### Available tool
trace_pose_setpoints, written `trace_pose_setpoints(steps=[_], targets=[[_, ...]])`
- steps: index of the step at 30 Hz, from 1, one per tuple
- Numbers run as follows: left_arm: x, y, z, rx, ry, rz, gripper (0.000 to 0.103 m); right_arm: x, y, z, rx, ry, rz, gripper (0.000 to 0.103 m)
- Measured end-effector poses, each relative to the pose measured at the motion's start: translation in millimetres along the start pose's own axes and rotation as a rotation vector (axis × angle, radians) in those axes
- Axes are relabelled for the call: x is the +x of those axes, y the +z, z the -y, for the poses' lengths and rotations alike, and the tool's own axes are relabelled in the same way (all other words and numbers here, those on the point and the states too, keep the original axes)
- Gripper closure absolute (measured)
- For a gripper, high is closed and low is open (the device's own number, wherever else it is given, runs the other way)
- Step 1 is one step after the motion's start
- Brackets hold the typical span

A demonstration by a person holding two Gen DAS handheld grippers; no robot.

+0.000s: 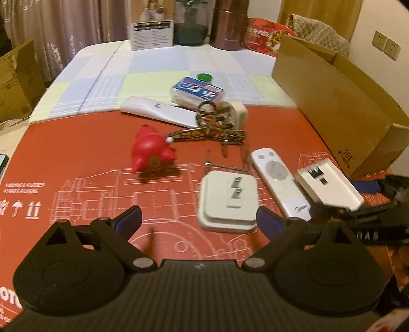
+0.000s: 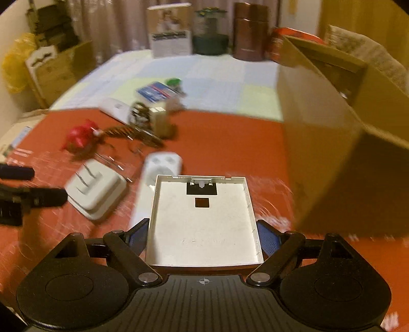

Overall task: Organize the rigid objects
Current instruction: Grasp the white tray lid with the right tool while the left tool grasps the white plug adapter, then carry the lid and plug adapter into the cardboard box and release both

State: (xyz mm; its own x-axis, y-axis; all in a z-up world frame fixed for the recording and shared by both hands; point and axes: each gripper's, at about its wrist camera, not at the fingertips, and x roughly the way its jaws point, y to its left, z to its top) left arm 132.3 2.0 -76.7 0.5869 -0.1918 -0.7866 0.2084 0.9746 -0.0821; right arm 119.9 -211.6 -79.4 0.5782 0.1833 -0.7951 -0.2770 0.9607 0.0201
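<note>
My right gripper is shut on a white square plastic cover, held above the red mat; the cover also shows in the left wrist view, with the right gripper at the frame's right edge. My left gripper is open and empty, just short of a white square plug adapter. A small white remote lies between adapter and cover. Farther back lie a red toy, a bunch of keys, a long white remote, a blue-labelled box and a green cap.
An open cardboard box stands at the right on the red mat; it also shows in the right wrist view. At the table's far edge stand a white carton, a glass jar and a brown canister.
</note>
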Motion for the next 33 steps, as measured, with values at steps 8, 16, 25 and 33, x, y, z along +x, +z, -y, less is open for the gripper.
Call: trace_pose_setpoints(steps=[8, 16, 25, 33], targets=[[32, 1, 32, 0.097, 0.006, 0.011, 0.019, 8, -11, 12, 0.024, -0.031, -0.012, 0.02], [46, -3, 38, 0.135, 0.043, 0.006, 0.042, 10, -11, 14, 0.022, -0.032, 0.011, 0.02], [22, -6, 32, 0.1, 0.044, -0.017, 0.043, -1, -13, 8, 0.003, -0.036, 0.02, 0.021], [-36, 26, 43, 0.107, 0.039, 0.072, 0.043, -72, 9, 5, 0.009, -0.016, 0.172, 0.021]])
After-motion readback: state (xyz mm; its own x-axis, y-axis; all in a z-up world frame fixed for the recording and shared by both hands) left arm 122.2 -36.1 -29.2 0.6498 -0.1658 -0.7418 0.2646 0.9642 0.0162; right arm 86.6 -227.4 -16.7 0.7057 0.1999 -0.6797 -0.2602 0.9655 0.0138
